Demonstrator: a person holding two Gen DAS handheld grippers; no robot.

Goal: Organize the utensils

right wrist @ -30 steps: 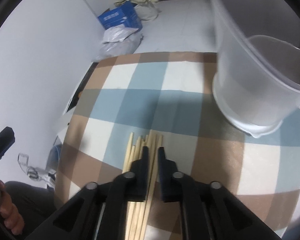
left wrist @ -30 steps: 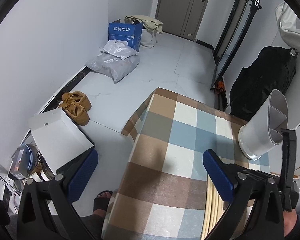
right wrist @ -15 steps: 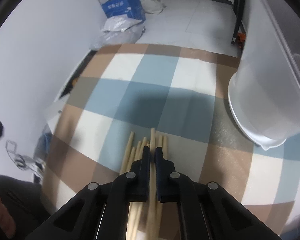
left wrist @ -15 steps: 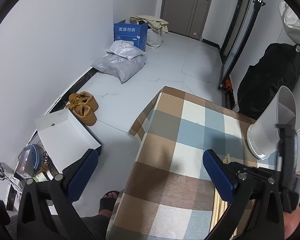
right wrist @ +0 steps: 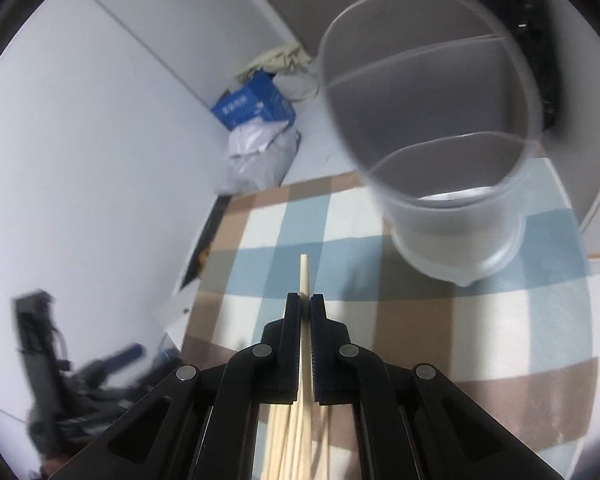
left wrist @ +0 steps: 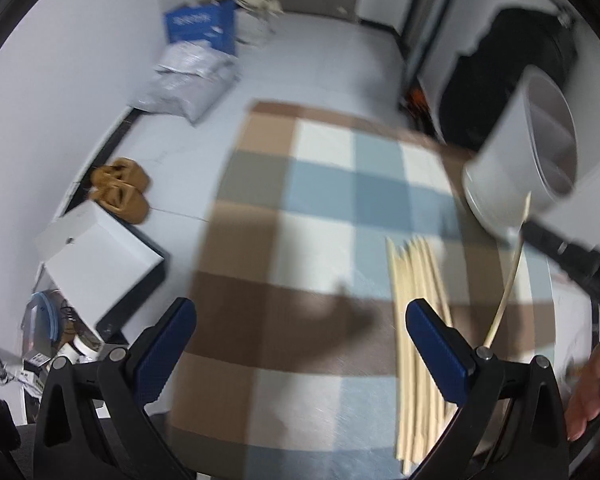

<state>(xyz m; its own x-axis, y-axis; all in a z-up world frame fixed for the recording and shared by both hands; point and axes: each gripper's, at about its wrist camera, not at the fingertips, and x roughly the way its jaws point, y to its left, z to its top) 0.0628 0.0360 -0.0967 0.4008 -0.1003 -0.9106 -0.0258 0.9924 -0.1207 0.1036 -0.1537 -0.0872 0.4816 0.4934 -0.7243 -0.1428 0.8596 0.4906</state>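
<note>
The right hand-held gripper (right wrist: 305, 300) pinches one chopstick (right wrist: 304, 276) (tip jutting ahead), the holder (right wrist: 452, 216) beyond.

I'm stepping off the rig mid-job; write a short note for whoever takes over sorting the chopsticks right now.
Right gripper: shut on one chopstick, lifted off the table and pointing toward the holder.
Left gripper: open, empty, hanging over the checked tablecloth.
Things: the remaining chopsticks lie in a bundle on the cloth; the white divided holder stands upright beyond them, near the far right edge.
Done: one chopstick picked up. No chopsticks show in the holder.
Left: drop this chopstick into a compartment, then move the bundle the same way.
</note>
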